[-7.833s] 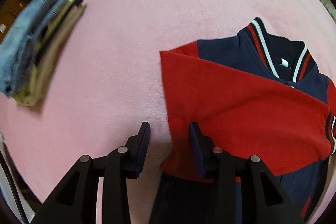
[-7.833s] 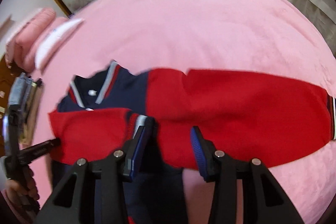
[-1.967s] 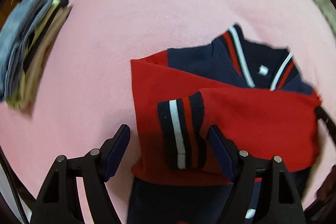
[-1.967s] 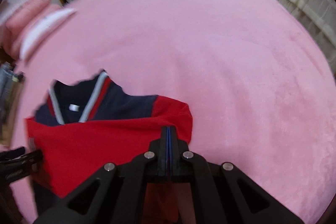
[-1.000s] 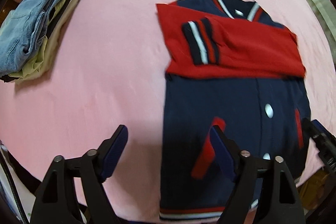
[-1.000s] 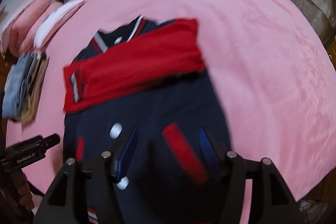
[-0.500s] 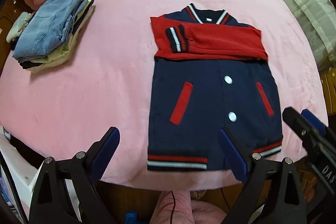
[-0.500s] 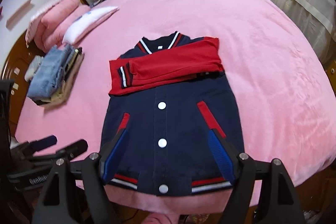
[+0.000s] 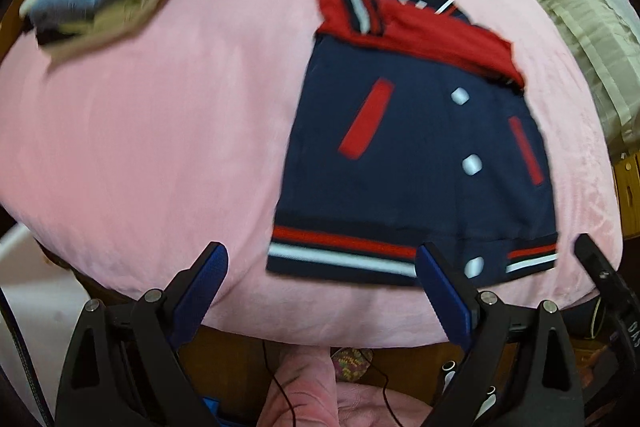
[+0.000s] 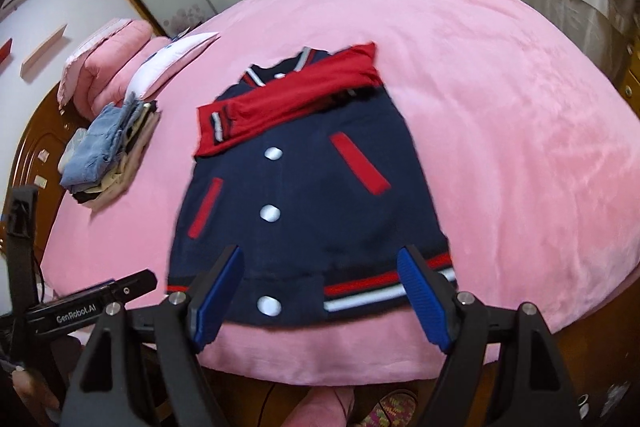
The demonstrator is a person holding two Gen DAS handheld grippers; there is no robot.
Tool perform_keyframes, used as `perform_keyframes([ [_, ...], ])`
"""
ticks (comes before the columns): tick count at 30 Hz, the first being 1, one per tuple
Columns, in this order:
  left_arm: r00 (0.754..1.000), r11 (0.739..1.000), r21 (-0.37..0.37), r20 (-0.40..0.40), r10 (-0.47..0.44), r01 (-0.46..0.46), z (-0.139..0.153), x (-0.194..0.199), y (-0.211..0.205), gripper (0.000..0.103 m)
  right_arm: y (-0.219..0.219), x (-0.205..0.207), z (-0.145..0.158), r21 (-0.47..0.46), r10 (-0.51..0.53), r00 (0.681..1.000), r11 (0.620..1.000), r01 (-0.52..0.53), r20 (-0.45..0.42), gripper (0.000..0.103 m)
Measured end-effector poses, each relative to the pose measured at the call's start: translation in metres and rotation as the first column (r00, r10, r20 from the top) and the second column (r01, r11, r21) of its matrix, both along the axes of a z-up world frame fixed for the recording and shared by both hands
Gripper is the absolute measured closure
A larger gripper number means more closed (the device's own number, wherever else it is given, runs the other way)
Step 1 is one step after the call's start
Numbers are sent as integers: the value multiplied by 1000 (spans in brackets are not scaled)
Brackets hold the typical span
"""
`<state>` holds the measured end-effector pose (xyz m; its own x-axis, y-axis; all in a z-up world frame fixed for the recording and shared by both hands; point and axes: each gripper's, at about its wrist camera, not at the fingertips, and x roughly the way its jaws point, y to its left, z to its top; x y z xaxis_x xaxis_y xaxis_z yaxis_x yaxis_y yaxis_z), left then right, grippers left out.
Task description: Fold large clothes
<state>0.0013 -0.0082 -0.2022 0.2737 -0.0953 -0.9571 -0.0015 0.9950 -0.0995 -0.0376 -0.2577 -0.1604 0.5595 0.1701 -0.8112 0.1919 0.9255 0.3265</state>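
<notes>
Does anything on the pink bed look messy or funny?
Nothing much. The jacket lies flat, red sleeves folded across its chest. The pile of folded clothes sits by the pillows. Both tongs, left and right, are open and empty.

Both sleeves now lie folded across the jacket (image 10: pixel 304 195), and the right gripper (image 10: pixel 320 291) has opened and drawn back.

Jacket (image 10: pixel 312 195) lies flat on pink bed (image 10: pixel 520 107), red sleeves folded across chest. Right gripper (image 10: pixel 320 291), jaws apart, at 6 o'clock above hem. Folded clothes stack (image 10: pixel 104 147) at 9 o'clock.
</notes>
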Motion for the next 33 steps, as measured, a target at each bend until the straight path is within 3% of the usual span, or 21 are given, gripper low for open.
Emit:
perform_keyframes([
  [5,999,997,-64,-14,39,-40,-43,-10,28,9,-20,-22,-34,54,-68,998,996,68,2,24],
  [10,996,984,-151,-20,92,-94,-64,-11,43,9,-40,-35,-59,120,-153,988,981,154,-19,24],
  [16,993,967,-226,-13,121,-121,-71,-2,43,9,-65,-36,-82,270,-287,953,914,303,-96,25],
  [19,996,966,-243,-7,93,-92,-72,1,36,9,-70,-33,-86,330,-320,942,883,334,-100,36],
  [20,996,967,-240,-9,85,-85,-72,2,35,10,-71,-29,-87,342,-322,941,877,338,-106,48],
  [21,997,968,-240,-10,78,-79,-71,4,33,11,-72,-26,-89,345,-323,939,873,343,-116,54],
  [22,997,966,-248,-10,76,-76,-69,5,32,20,-72,-21,-91,342,-332,933,868,360,-139,55],
  [23,997,963,-256,-9,81,-81,-67,5,33,36,-73,-19,-92,346,-339,928,861,372,-154,63],
  [24,996,956,-280,-15,93,-93,-64,7,34,45,-75,-17,-93,361,-348,923,849,386,-166,77],
  [26,992,930,-347,-55,112,-125,-64,12,35,72,-78,-16,-94,427,-344,922,816,388,-180,89],
  [28,986,902,-401,-104,132,-163,-65,18,35,88,-77,-12,-92,482,-335,923,787,385,-190,90],
  [33,971,847,-477,-134,196,-236,-50,30,32,92,-65,13,-64,487,-284,945,810,328,-163,91],
])
